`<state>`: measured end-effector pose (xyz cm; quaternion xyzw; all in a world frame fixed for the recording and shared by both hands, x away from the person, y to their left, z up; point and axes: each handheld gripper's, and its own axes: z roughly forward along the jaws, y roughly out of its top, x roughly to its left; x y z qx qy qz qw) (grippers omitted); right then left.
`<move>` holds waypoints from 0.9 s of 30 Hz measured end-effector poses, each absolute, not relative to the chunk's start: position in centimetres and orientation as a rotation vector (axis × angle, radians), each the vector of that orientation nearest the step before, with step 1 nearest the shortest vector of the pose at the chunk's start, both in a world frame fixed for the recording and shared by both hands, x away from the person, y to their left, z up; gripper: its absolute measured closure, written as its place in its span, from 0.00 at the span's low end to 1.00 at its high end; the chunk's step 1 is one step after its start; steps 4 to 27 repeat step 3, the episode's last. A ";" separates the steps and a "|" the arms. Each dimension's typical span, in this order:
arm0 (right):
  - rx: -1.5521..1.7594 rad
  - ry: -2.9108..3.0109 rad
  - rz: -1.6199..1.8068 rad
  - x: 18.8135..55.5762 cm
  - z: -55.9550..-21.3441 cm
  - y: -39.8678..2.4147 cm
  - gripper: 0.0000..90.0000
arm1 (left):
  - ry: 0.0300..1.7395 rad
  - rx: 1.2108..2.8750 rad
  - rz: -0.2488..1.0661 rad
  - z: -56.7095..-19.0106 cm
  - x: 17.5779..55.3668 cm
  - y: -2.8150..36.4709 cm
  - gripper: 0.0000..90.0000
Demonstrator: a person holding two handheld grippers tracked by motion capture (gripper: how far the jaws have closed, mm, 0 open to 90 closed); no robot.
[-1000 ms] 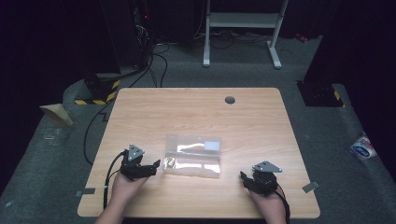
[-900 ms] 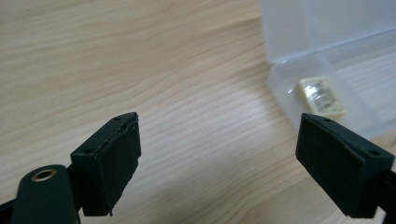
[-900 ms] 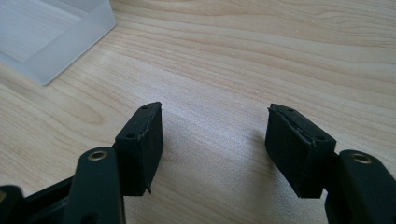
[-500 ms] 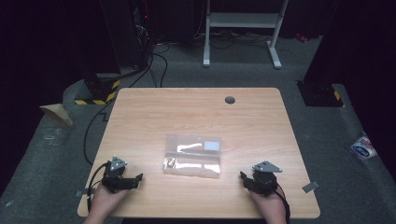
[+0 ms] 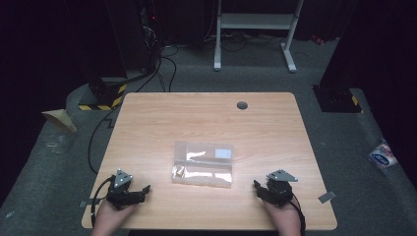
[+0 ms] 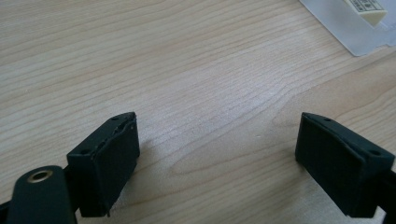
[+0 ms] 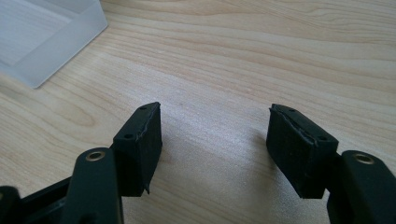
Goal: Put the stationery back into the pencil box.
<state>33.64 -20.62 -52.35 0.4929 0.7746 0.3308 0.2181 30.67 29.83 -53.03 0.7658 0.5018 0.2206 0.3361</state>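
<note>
A light wooden table stands on a grey carpeted floor, with a person's two hands at its near edge. In the middle of the near half lies a clear plastic box, flat on the wood, with something small and pale inside toward its left end; what that is cannot be told from here.

The left gripper rests low over the near left corner, held in the left hand, its jaws set wide apart with bare wood between them. It sits well to the left of the box, apart from it. In the left gripper view the corner of the box shows at the far right, with a cream label-bearing piece inside.

The right gripper rests at the near right, held in the right hand, its jaws likewise spread with nothing between them. It is near the box's right end but not touching. In the right gripper view the frosted box lies at the far left.

A dark round hole sits in the table's far side. Beyond the table stand a white metal frame and black cables; a yellow-and-black striped base lies far left.
</note>
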 end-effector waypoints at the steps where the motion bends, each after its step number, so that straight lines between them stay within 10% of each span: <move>1: 1.365 2.143 0.915 33.6 -52.4 -20.6 0.39 | 1.306 1.999 0.575 -53.0 30.7 29.8 0.15; 27: 1.366 2.143 0.914 33.6 -52.4 -20.6 0.39 | 1.306 2.000 0.574 -53.0 30.7 29.8 0.15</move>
